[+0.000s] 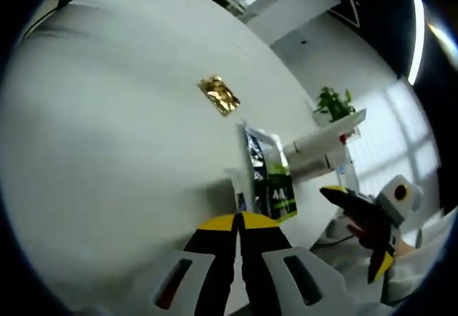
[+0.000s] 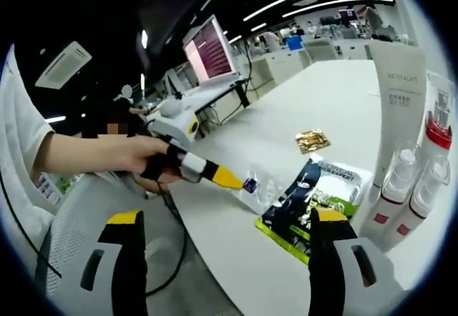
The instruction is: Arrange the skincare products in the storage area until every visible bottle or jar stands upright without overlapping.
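White counter (image 2: 315,109) stretching from 6 to 1 o'clock in the right gripper view, with an office of desks and a lit monitor (image 2: 210,48) beyond at 12. Same counter (image 1: 107,130) across the left half of the left gripper view.

Tall white tube (image 2: 398,101) upright at 3 o'clock, long axis vertical. Just beside it, a red-capped clear bottle (image 2: 438,126), upright too. Below them, two clear-capped white bottles (image 2: 392,194) standing side by side near 4 o'clock, caps pointing up.

Black-and-green pouch (image 2: 315,201) lying flat on the counter near 5 o'clock, long axis running from 7 toward 1. In the left gripper view the same pouch (image 1: 270,180) just ahead of the jaw tips.

Left gripper (image 2: 243,184) reaching in from 9 o'clock, held by a hand (image 2: 143,155), jaws clamped on a small clear sachet (image 2: 256,187) touching the pouch's edge. In its own view, left gripper (image 1: 238,223) with yellow tips pressed together.

Right gripper (image 2: 229,223) with jaws wide apart, holding nothing; also seen at 4 o'clock (image 1: 372,223) in the left gripper view.

Small gold packet (image 2: 312,141) flat on the counter, well apart from the bottles; also at 12 o'clock (image 1: 219,94).
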Action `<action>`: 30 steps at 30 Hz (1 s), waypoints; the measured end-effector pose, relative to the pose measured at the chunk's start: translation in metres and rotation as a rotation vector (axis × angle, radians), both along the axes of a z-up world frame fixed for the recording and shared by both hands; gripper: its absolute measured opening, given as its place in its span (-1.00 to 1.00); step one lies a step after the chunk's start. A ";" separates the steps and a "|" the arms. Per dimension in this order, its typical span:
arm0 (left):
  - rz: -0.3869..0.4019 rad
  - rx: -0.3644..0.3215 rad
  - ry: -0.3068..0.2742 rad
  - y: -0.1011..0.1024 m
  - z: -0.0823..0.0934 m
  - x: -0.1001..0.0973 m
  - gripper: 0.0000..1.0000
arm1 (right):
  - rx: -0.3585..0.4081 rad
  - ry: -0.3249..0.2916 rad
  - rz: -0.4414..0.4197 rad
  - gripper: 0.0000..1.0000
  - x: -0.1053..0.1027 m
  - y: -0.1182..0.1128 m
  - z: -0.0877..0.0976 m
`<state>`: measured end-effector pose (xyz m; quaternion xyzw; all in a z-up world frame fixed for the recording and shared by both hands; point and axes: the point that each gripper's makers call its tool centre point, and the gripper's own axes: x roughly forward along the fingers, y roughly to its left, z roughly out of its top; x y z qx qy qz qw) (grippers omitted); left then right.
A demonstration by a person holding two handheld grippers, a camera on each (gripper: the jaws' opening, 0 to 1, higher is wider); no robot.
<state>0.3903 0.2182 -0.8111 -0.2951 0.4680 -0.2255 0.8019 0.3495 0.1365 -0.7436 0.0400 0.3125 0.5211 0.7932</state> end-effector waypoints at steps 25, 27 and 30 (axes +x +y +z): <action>-0.125 0.202 -0.050 0.017 -0.018 0.008 -0.97 | 0.005 0.007 -0.009 0.89 -0.001 -0.002 0.000; -0.130 0.210 -0.049 0.017 -0.019 0.008 -0.97 | 0.006 0.010 -0.010 0.89 -0.001 -0.002 -0.001; -0.140 0.223 -0.050 0.018 -0.020 0.006 -0.93 | 0.006 0.011 -0.010 0.89 -0.001 -0.002 -0.001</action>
